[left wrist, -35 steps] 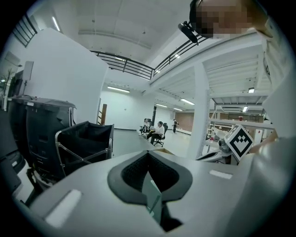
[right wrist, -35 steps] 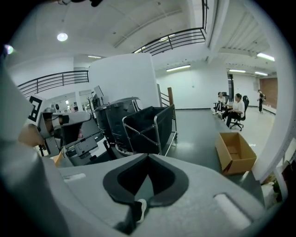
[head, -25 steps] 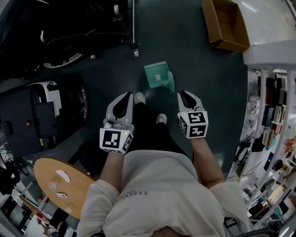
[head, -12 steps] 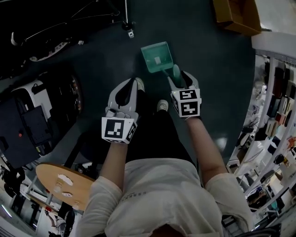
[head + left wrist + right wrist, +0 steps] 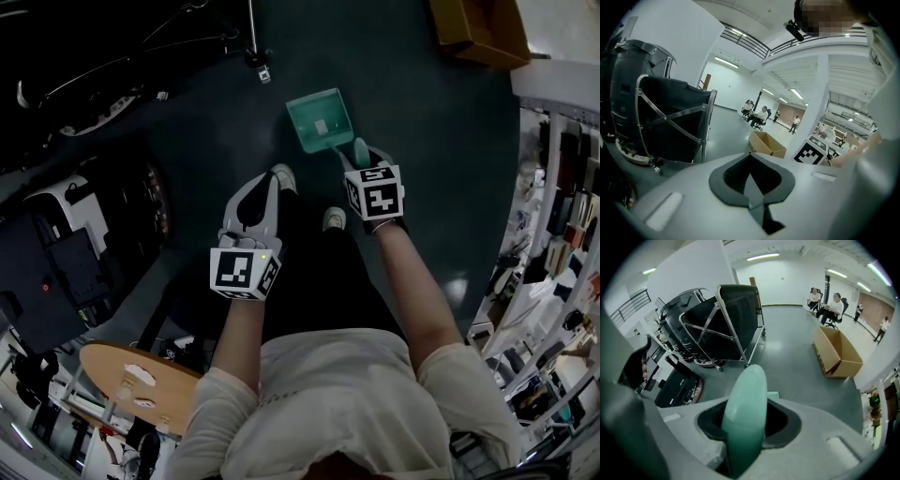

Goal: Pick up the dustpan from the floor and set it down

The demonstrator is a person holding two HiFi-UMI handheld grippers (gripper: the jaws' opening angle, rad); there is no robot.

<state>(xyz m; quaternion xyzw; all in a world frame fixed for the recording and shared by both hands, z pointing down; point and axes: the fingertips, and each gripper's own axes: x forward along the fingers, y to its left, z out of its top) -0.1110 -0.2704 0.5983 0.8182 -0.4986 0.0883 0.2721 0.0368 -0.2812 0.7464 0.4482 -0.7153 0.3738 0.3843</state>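
A teal dustpan lies on the dark floor ahead of the person's feet, its handle pointing back toward me. My right gripper points steeply down over that handle. In the right gripper view the rounded teal handle fills the gap of my right gripper; the jaws have just been closing and now press on it. My left gripper hangs to the left of the pan, apart from it, and its jaws meet with nothing between them.
An open cardboard box sits on the floor at far right, beside a white counter. A black wheeled rack and dark machines stand at left. A round wooden table is behind left; shelves line the right. The person's shoes stand close to the pan.
Both grippers have dropped lower. The right one went from clear of the dustpan to its handle and took hold of it; the left stays shut and empty.
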